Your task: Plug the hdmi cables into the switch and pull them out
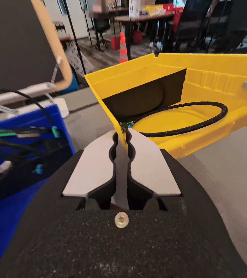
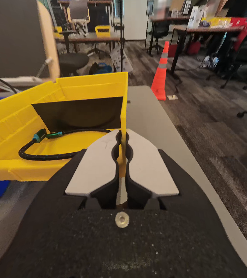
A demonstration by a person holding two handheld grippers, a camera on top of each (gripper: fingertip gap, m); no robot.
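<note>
Both my grippers clamp the yellow bin (image 1: 210, 64) walls: left gripper (image 1: 122, 133), right gripper (image 2: 123, 133). Inside lies the braided HDMI cable (image 2: 44, 156). Grey table (image 2: 147, 114), wood-look floor (image 2: 210, 108), orange cone (image 2: 160, 78) beyond.

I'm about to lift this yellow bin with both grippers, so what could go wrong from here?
1. Each gripper, left and right, pinches only a thin side wall of the bin; it could slip or flex.
2. The cable lies loose inside and may slide or spill if the bin tilts.
3. The blue bin full of cables sits close by and could get bumped.
</note>
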